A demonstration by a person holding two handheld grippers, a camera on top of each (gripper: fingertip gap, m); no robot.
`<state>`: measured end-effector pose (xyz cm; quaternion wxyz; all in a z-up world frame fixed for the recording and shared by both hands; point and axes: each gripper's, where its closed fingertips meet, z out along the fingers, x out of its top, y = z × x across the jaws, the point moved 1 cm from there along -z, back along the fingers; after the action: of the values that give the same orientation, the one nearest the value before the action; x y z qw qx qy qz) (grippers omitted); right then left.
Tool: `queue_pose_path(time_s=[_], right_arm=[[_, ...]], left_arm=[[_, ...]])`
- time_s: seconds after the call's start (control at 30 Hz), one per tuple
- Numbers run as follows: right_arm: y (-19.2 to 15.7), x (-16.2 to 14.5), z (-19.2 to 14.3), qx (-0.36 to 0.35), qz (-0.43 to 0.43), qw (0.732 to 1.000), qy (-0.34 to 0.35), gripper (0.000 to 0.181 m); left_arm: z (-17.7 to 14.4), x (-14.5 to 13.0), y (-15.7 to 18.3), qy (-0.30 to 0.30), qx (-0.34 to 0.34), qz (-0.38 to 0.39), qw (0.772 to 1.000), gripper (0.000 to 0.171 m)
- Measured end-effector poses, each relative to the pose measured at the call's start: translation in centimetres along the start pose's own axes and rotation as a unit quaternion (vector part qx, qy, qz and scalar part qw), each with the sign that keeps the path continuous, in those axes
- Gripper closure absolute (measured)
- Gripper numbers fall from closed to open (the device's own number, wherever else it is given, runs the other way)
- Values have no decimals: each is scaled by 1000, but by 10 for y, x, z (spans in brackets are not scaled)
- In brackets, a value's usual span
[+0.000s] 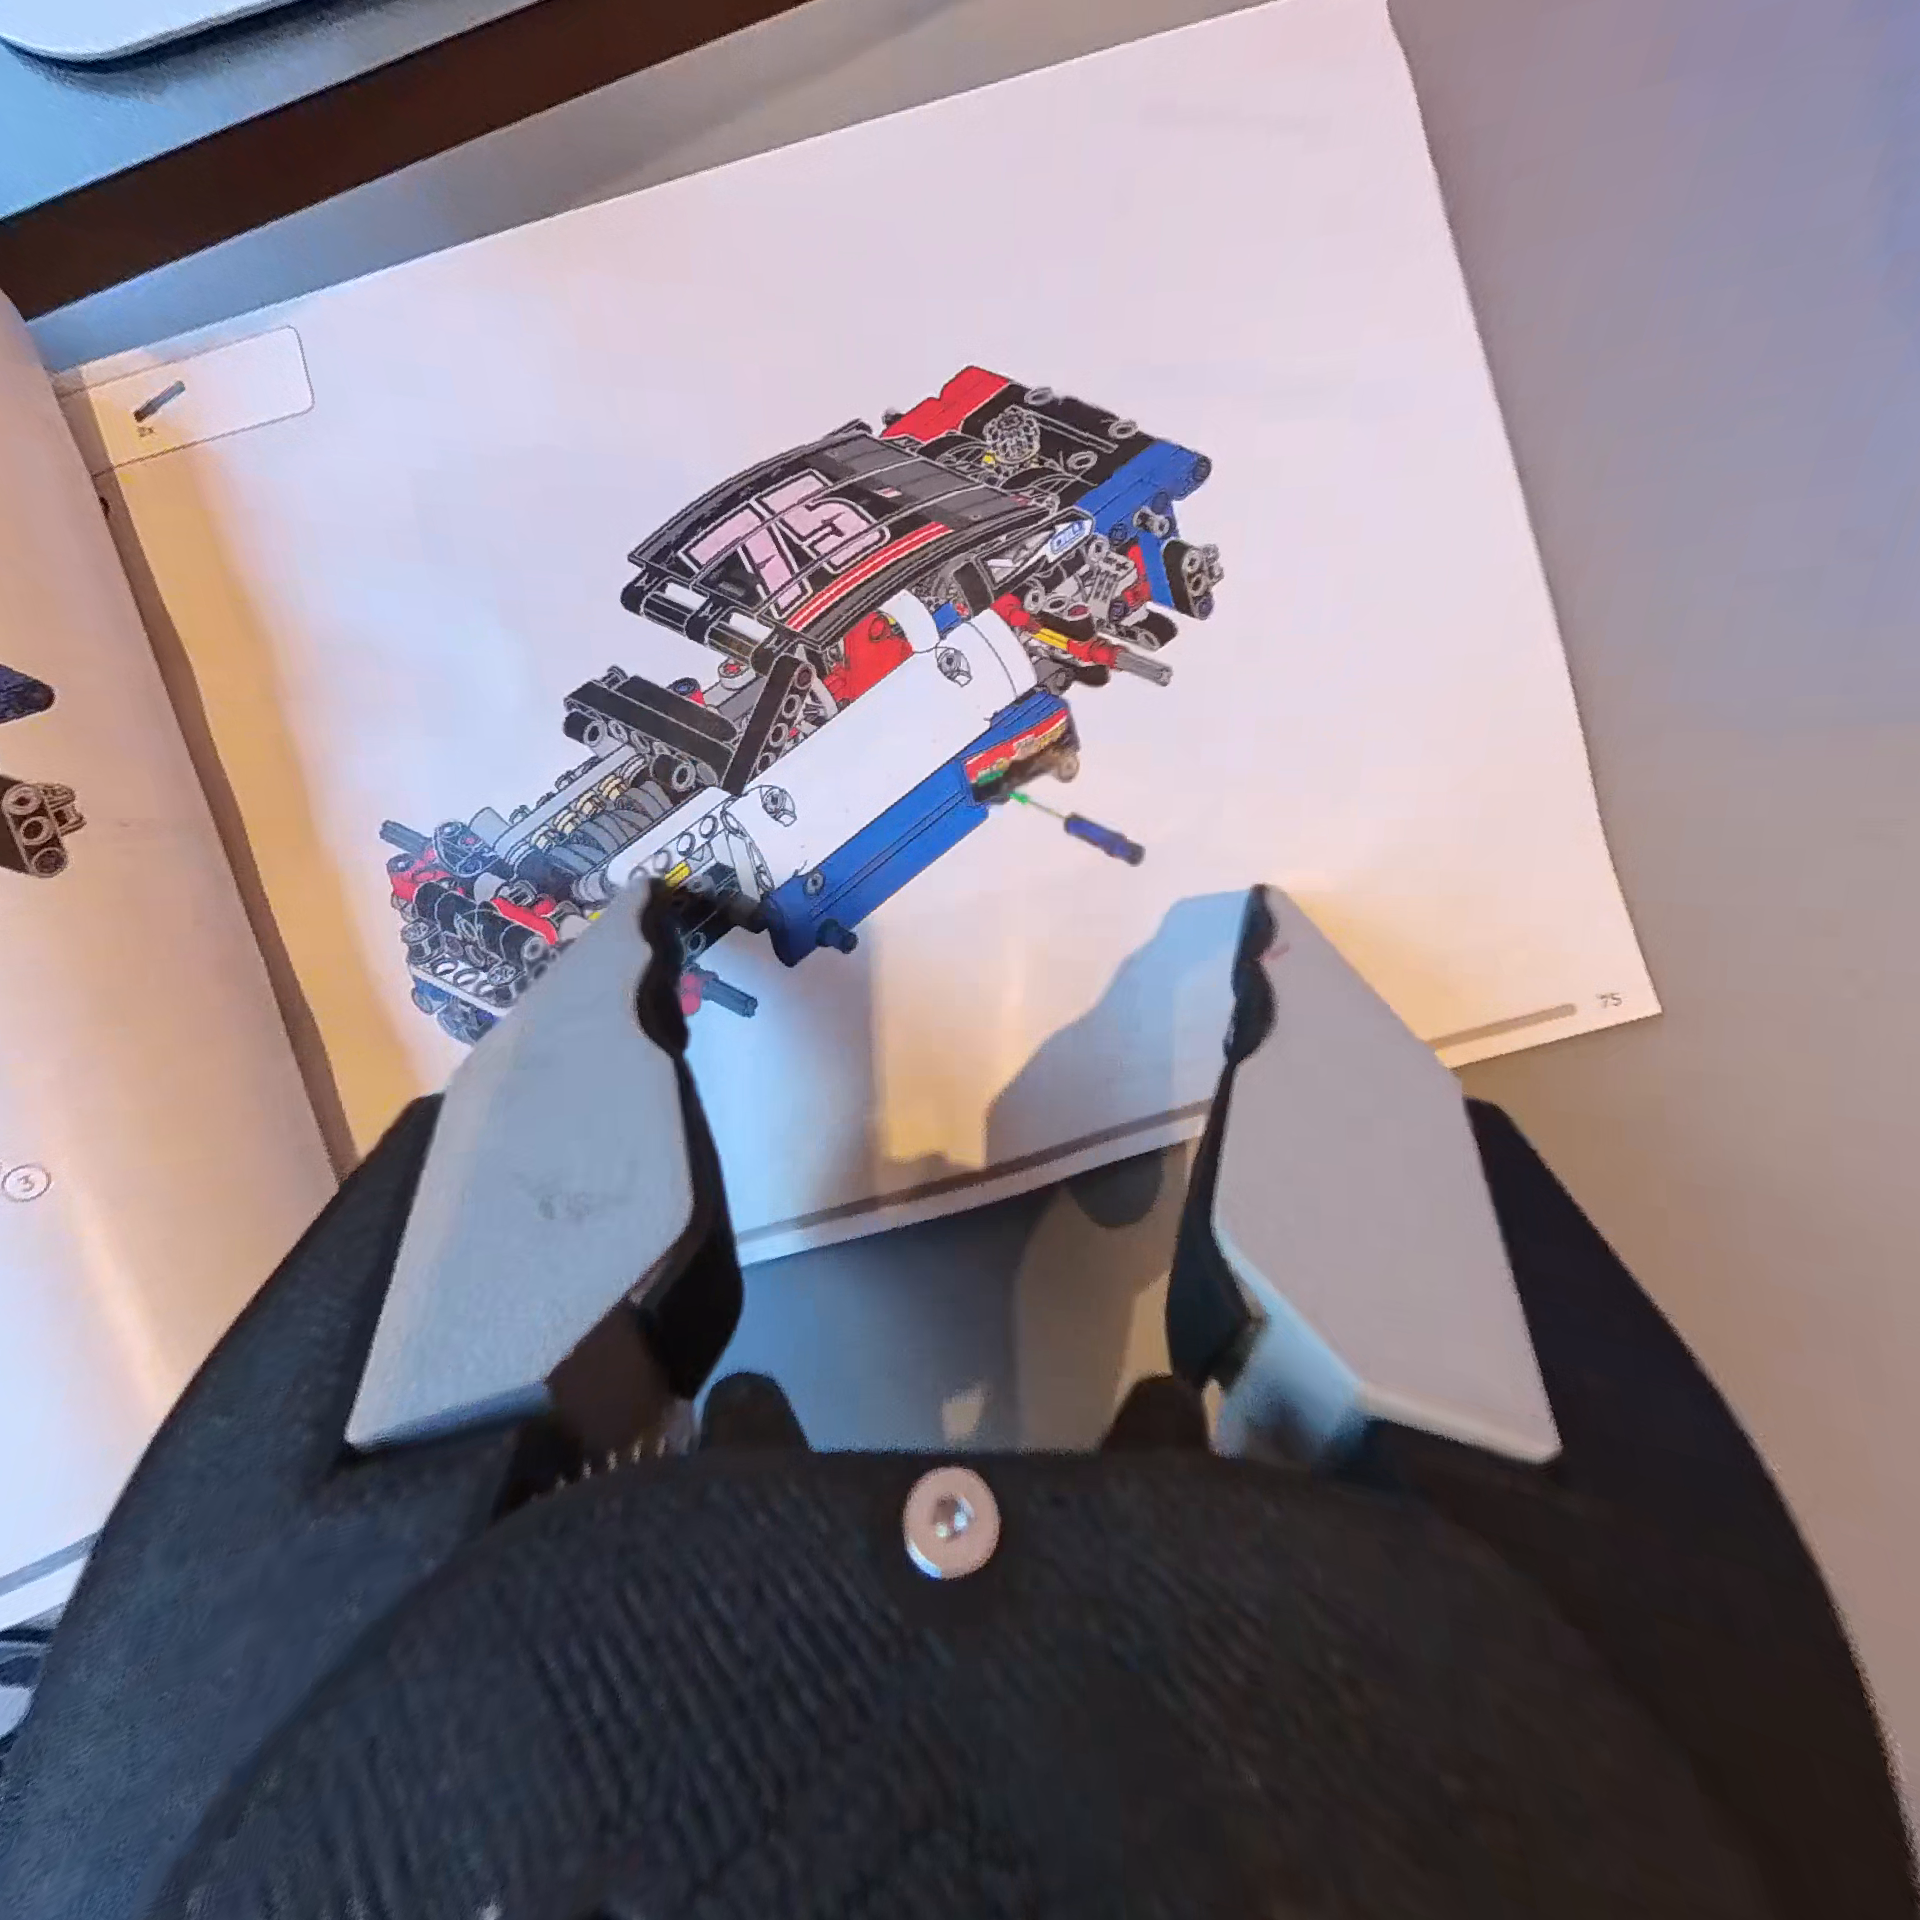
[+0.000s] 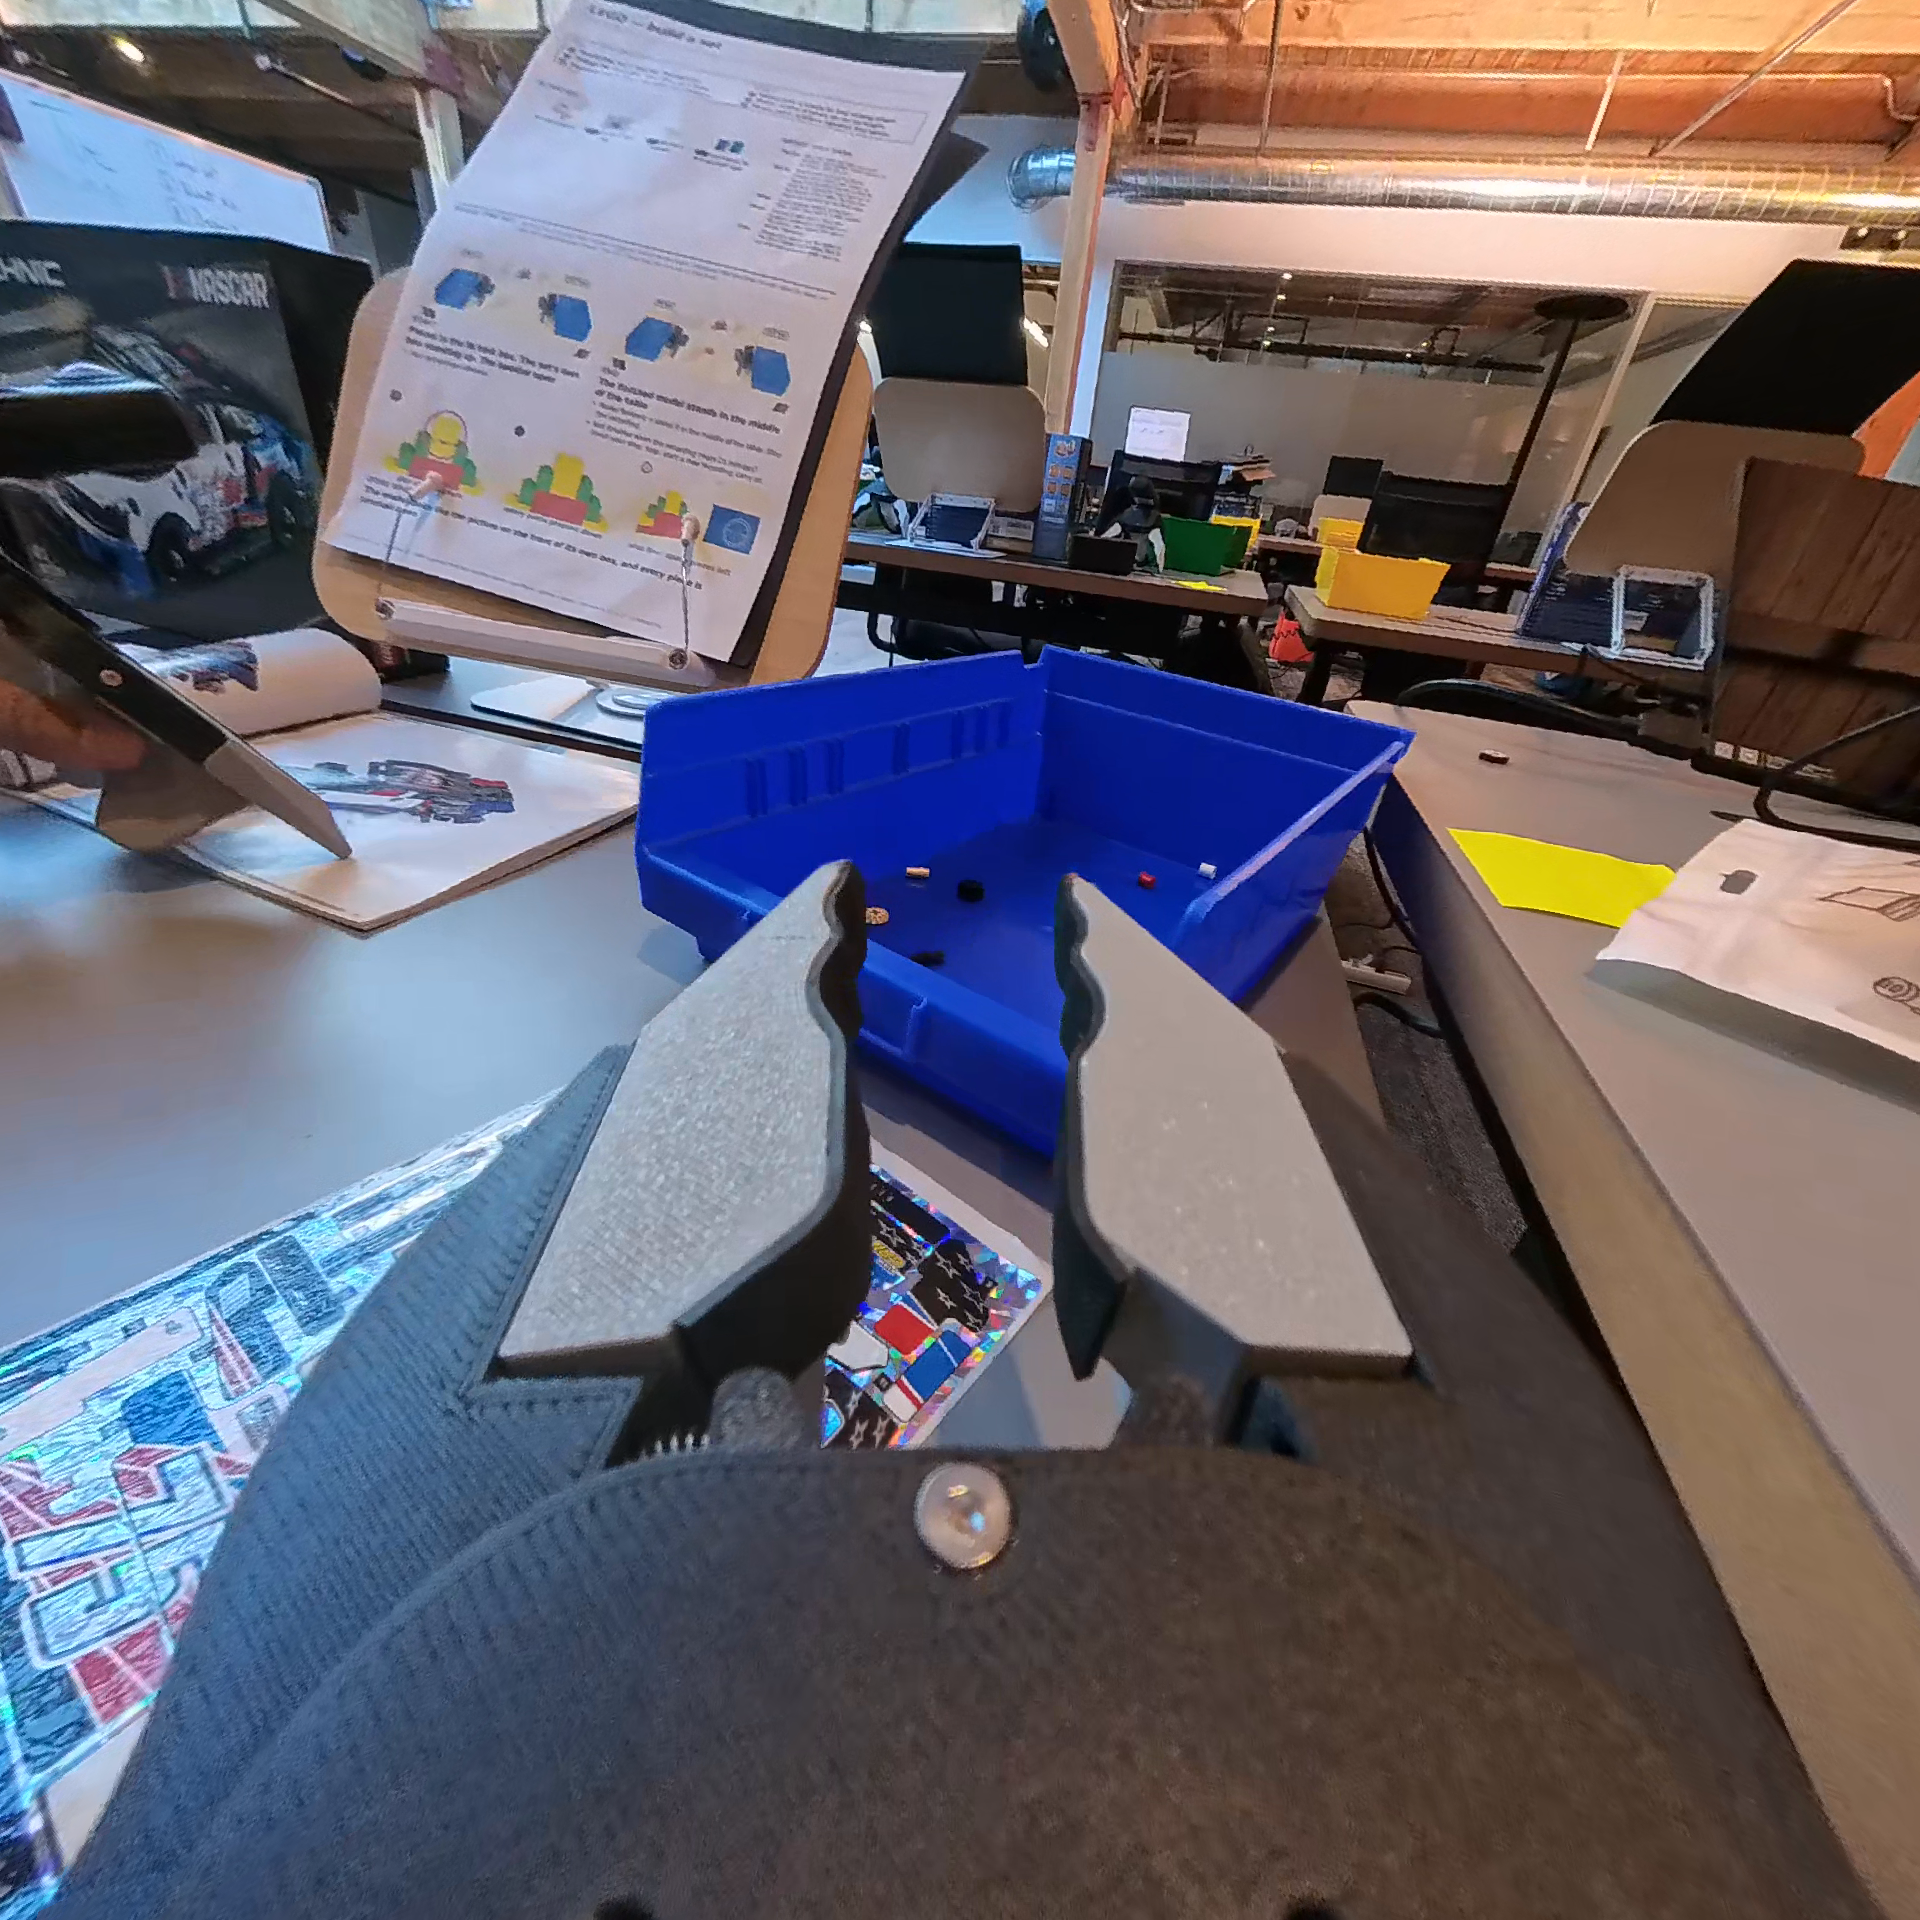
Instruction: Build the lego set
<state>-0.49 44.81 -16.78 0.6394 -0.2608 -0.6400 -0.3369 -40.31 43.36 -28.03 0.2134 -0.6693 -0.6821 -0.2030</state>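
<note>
My left gripper (image 1: pixel 951 899) is open and empty, hovering just above the open instruction booklet (image 1: pixel 1039 364), whose page shows a drawing of a car model. The booklet also shows in the right wrist view (image 2: pixel 436 831), with the left gripper's fingers (image 2: pixel 281 800) resting on its page. My right gripper (image 2: pixel 961 883) is open and empty, held in front of a blue bin (image 2: pixel 883 748). Several small loose pieces lie on the bin floor, among them a red one (image 2: pixel 1146 880), a white one (image 2: pixel 1206 870) and black ones (image 2: pixel 969 890). A shiny sticker sheet (image 2: pixel 935 1320) lies on the table under the right gripper.
A stand holds a printed sheet (image 2: pixel 644 312) behind the booklet. The set's box (image 2: pixel 156 436) stands at the left. A second grey table (image 2: pixel 1714 1091) at the right carries a yellow paper (image 2: pixel 1553 875) and a white sheet (image 2: pixel 1787 925). Desks with bins stand in the background.
</note>
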Motion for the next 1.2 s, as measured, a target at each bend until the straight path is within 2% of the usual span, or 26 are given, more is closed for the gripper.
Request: queue_pose_path(time_s=[0.1, 0.2, 0.33, 0.57, 0.7, 0.8, 0.93, 1.0, 1.07, 1.2], right_arm=[[0, 2, -2, -1, 3, 1000, 4, 147], [1, 3, -4, 0, 9, 1000, 9, 148], [1, 4, -5, 2, 12, 1000, 10, 150], [-1, 3, -4, 7, 10, 1000, 9, 151], [-5, 4, -3, 17, 3, 1000, 10, 153], [-22, 19, 1, 58, -5, 998, 16, 155], [-97, 48, 22, 223, 24, 973, -54, 154], [-141, 57, 44, 298, 59, 946, -118, 150], [-188, 62, 74, 368, 102, 907, -177, 138], [-259, 49, 156, 392, 171, 856, -289, 116]], left_arm=[[-4, 0, -4, -5, 4, -5, 1000, 96], [-8, -2, -12, -11, 8, -12, 1000, 133], [-10, -5, -22, -23, 25, -6, 999, 171], [-20, -5, -23, -41, -51, -52, 996, 171], [-36, 4, -29, -20, -83, -58, 995, 171], [-47, 9, -33, -3, -107, -68, 992, 171], [-59, 9, -41, 14, -145, -81, 986, 171], [-64, 10, -44, 24, -170, -96, 980, 171], [-67, 10, -46, 33, -187, -104, 976, 171], [-69, 9, -47, 52, -203, -111, 972, 171]])
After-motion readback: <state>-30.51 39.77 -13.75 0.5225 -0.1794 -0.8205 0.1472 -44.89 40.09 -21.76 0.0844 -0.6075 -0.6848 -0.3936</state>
